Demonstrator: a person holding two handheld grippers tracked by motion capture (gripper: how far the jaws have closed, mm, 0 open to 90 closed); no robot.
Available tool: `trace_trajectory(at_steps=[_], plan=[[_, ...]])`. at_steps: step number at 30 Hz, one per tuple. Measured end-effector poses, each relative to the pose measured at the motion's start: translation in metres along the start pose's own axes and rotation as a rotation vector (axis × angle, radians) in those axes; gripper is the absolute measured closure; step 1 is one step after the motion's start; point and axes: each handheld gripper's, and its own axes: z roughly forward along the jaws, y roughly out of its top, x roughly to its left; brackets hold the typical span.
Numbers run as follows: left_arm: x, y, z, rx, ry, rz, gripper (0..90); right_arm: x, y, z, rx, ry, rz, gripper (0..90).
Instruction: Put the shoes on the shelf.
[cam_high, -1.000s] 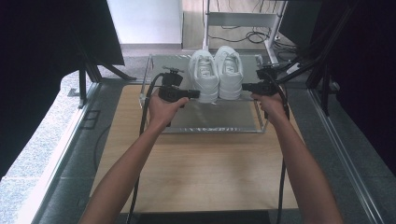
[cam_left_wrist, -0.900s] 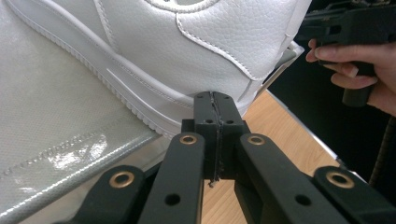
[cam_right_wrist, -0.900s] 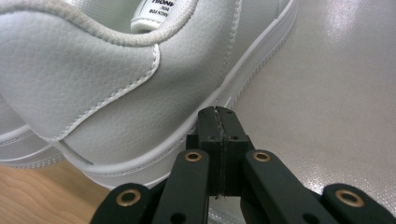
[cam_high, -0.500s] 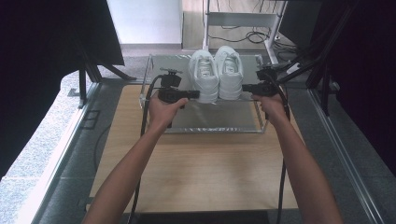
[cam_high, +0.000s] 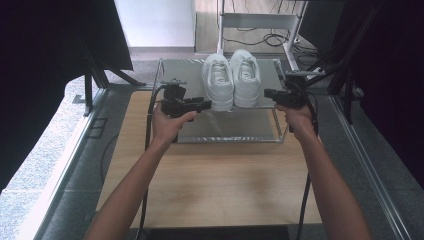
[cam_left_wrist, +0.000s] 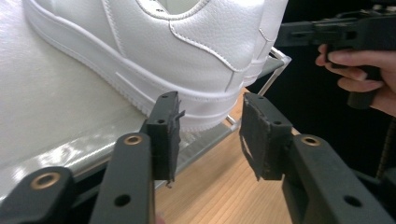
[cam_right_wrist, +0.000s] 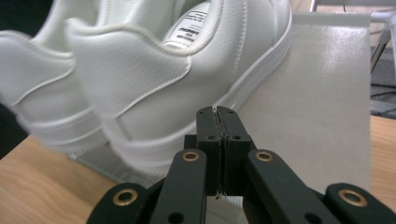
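While our left gripper (cam_left_wrist: 210, 135) has just been opening — nothing between its pads — it faces the left shoe's (cam_left_wrist: 154, 51) heel. Our right gripper (cam_right_wrist: 219, 116) stays pressed closed, empty, near the right shoe (cam_right_wrist: 154, 88).

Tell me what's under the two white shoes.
The white shoes stand side by side on a pale tray resting on the wooden table. Their soles cover the tray beneath them.

2 sneakers (cam_high: 231, 80) — plain white; tray (cam_high: 235, 122) grey; table (cam_high: 220, 180) — light wood.

Lab-like recording room, black curtains (cam_high: 45, 60), metal frame rails (cam_high: 367, 165), floor cables (cam_high: 250, 37)
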Motion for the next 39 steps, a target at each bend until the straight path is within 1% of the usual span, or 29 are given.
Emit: trace_trajectory(at_steps=[2, 4, 7, 9, 10, 12, 13, 15, 17, 21, 22, 24, 27, 29, 30, 31, 33, 34, 35, 37, 39], plan=[[-0.001, -0.003, -0.005, 0.005, 0.015, -0.003, 53.6, 0.001, -0.005, -0.008, -0.017, 0.009, -0.005, 88.5], [-0.002, -0.007, -0.011, -0.01, 0.015, -0.009, 52.3, 0.001, -0.012, -0.016, -0.038, 0.015, -0.01, 86.9], [-0.001, -0.015, -0.021, -0.021, 0.034, 0.015, 50.7, -0.001, -0.025, -0.024, -0.064, 0.006, -0.021, 86.2], [0.0, -0.021, -0.026, -0.022, 0.036, 0.024, 49.1, -0.003, -0.034, -0.028, -0.079, 0.011, -0.034, 83.4], [0.001, -0.025, -0.029, -0.021, 0.041, 0.026, 48.7, -0.003, -0.039, -0.03, -0.088, 0.011, -0.041, 82.1], [0.002, -0.033, -0.034, -0.01, 0.069, 0.027, 48.1, -0.004, -0.049, -0.035, -0.104, 0.017, -0.052, 80.2], [0.003, -0.038, -0.036, -0.006, 0.074, 0.026, 47.6, -0.004, -0.054, -0.037, -0.113, 0.02, -0.056, 78.9], [0.004, -0.049, -0.04, -0.011, 0.082, 0.015, 47.2, -0.003, -0.065, -0.042, -0.127, 0.031, -0.063, 76.1], [0.005, -0.061, -0.042, -0.009, 0.078, 0.008, 47.0, -0.001, -0.078, -0.045, -0.145, 0.043, -0.061, 73.7], [0.005, -0.089, -0.045, 0.011, 0.074, 0.003, 46.5, 0.005, -0.106, -0.05, -0.15, 0.067, -0.074, 69.3], [0.004, -0.096, -0.045, 0.015, 0.075, -0.001, 46.4, 0.006, -0.113, -0.051, -0.154, 0.069, -0.076, 69.0], [0.004, -0.11, -0.047, 0.017, 0.066, -0.009, 45.9, 0.007, -0.126, -0.054, -0.161, 0.07, -0.086, 68.2], [0.005, -0.124, -0.048, 0.031, 0.076, -0.004, 45.1, 0.007, -0.145, -0.058, -0.155, 0.069, -0.099, 65.6], [0.007, -0.13, -0.047, 0.049, 0.075, 0.0, 44.5, 0.006, -0.149, -0.058, -0.135, 0.073, -0.108, 63.1], [0.008, -0.133, -0.047, 0.052, 0.078, -0.003, 43.8, 0.006, -0.15, -0.059, -0.127, 0.067, -0.116, 61.8], [0.008, -0.138, -0.046, 0.05, 0.084, -0.014, 43.4, 0.007, -0.151, -0.06, -0.134, 0.065, -0.114, 60.3], [0.009, -0.141, -0.045, 0.068, 0.077, -0.019, 43.3, 0.007, -0.154, -0.062, -0.154, 0.084, -0.092, 58.4], [0.01, -0.141, -0.046, 0.067, 0.086, -0.014, 42.6, 0.008, -0.155, -0.062, -0.159, 0.088, -0.088, 57.5], [0.01, -0.141, -0.048, 0.058, 0.089, -0.017, 42.7, 0.009, -0.157, -0.062, -0.156, 0.085, -0.097, 55.6], [0.01, -0.141, -0.052, 0.039, 0.081, -0.021, 42.7, 0.01, -0.159, -0.062, -0.151, 0.075, -0.112, 53.7], [0.01, -0.141, -0.054, 0.032, 0.085, -0.021, 42.5, 0.011, -0.161, -0.063, -0.149, 0.071, -0.116, 52.3]])
